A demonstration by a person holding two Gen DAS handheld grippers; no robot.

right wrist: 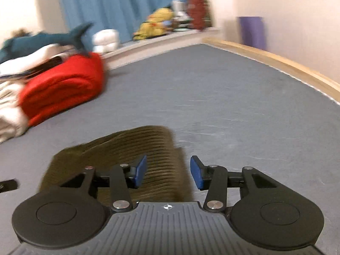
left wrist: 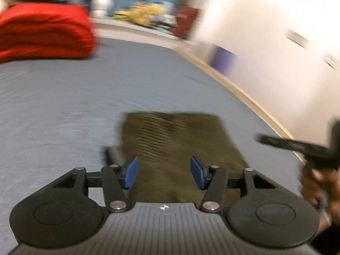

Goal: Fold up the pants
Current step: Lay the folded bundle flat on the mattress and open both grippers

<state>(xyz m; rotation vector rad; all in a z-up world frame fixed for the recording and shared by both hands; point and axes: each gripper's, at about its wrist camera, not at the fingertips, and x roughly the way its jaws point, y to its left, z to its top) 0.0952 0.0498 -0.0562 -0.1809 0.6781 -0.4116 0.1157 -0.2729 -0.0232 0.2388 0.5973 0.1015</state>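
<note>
My left gripper (left wrist: 164, 173) and right gripper (right wrist: 167, 172) both have fingers spread wide, holding nothing, above the olive corduroy pants (left wrist: 176, 140) folded on the bed (left wrist: 85, 97). Blur suggests haste; snagging the pants could undo the fold.

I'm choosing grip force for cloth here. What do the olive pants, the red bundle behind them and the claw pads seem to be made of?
The pants look like ribbed corduroy or knit, matte: fine parallel ridges show, though motion blur leaves it open. The red blanket seems soft fleece or cotton, folded in thick, rounded layers. The blue pads on the left claw look like smooth rubber or plastic, slightly glossy.
</note>
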